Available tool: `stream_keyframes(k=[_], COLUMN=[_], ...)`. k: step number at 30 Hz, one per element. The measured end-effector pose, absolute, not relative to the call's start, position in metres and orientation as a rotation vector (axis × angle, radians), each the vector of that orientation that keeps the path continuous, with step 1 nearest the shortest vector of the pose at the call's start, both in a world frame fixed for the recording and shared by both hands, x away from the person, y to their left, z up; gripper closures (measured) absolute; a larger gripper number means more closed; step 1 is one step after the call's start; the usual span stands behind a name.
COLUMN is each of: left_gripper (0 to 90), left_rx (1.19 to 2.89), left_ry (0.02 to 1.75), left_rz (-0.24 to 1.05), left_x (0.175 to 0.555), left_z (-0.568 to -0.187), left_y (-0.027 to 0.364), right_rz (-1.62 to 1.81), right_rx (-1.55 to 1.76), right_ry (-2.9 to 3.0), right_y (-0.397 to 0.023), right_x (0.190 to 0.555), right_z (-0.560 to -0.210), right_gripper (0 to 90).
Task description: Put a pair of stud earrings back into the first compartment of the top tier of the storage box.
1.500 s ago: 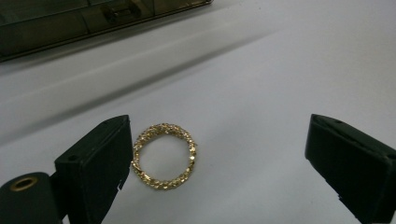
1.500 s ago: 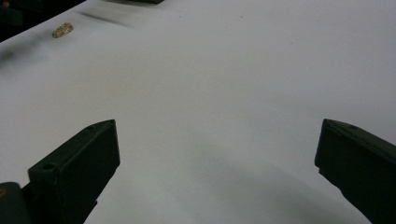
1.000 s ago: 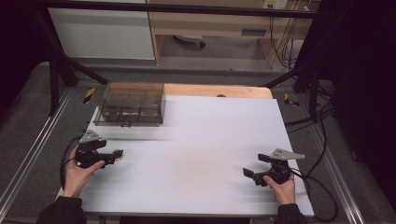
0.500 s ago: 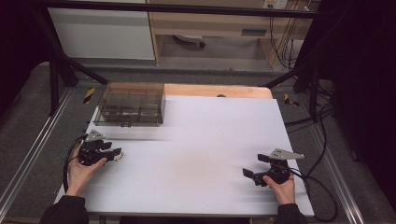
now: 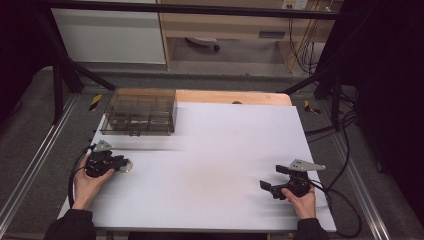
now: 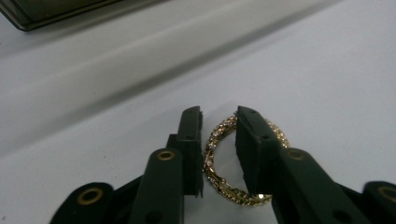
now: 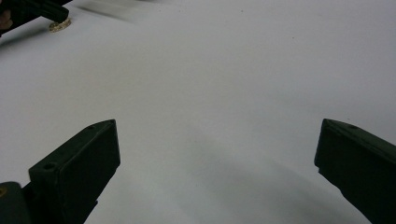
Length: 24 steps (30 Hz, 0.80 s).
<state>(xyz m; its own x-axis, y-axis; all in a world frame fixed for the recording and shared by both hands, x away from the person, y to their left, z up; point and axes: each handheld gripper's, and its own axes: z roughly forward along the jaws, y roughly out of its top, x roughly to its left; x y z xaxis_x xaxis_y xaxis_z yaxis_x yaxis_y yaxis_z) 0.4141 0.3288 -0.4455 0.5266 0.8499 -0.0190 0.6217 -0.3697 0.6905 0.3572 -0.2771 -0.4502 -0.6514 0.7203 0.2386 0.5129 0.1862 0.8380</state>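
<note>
A gold bracelet (image 6: 219, 186) set with small stones lies flat on the white table (image 5: 220, 150) near its left edge. My left gripper (image 6: 218, 112) stands over it with the jaws narrowed. One side of the band runs between them, and a sliver of table shows beside it. The high view places the bracelet (image 5: 125, 166) at the tips of the left gripper (image 5: 119, 163). My right gripper (image 5: 266, 188) rests near the front right of the table with its jaws wide apart and nothing between them. From the right gripper (image 7: 218, 123), the bracelet (image 7: 60, 24) appears far off.
A clear, smoky plastic compartment box (image 5: 140, 111) sits at the back left of the table. A wooden board (image 5: 235, 97) runs along the far edge behind it. Cables trail off the right side.
My left gripper has edged slightly to the right onto the bracelet. The right gripper has stayed where it was.
</note>
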Motion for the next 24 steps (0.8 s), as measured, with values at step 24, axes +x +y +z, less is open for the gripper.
stream_keyframes(k=[24], left_gripper=[85.0], left_rx=[2.034], left_ry=[1.207], left_rz=[0.443], left_x=[0.407], left_z=[-0.435], left_y=[0.335], right_rz=[1.453], right_rx=[1.188], right_ry=[2.250], right_y=[-0.278], right_x=[0.357], right_z=[-0.450], right_gripper=[0.7])
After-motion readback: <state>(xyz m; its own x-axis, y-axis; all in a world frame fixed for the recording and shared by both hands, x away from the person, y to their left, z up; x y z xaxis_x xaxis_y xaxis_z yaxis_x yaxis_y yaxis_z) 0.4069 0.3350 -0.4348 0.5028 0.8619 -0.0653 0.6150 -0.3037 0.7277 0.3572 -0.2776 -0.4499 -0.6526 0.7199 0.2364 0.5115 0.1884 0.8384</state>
